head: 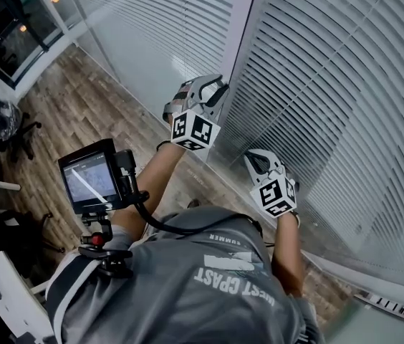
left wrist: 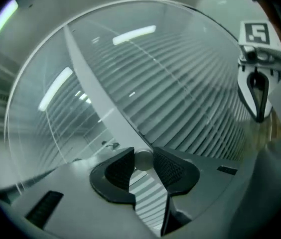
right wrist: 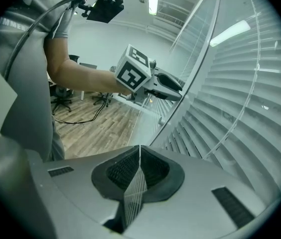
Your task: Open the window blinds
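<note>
Your L gripper (head: 209,92) is up at the vertical frame post (head: 241,41) btw the two glass panes. It points roughly level at the post, w/ its marker cube (head: 193,130) facing the head cam. In the left gripper view its jaws are clamped on a small round grey knob (left wrist: 143,159), and the post runs straight down to that knob. Both ribbed pads (left wrist: 120,171) press on the knob's sides, so the gap is mid-width and the knob fills it. The blinds (head: 331,84) hang behind the glass on both sides of the post. Their slats run horizontal and lie close over one another, and you can't see thru them on the R pane. Your R gripper (head: 258,162) sits lower and to the right of the L one, near the R pane and tipped downward. Whether it touches the glass can't be told. In the right gripper view its jaws meet at the tips w/ nothing btw them, and only slats show thru the slit below. Your L forearm (right wrist: 80,76) reaches across that view toward the post. A chest-mounted screen (head: 91,178) sits on your left side. There's wood floor (head: 73,113) below, and office chairs (right wrist: 61,101) stand well back in the room.
</note>
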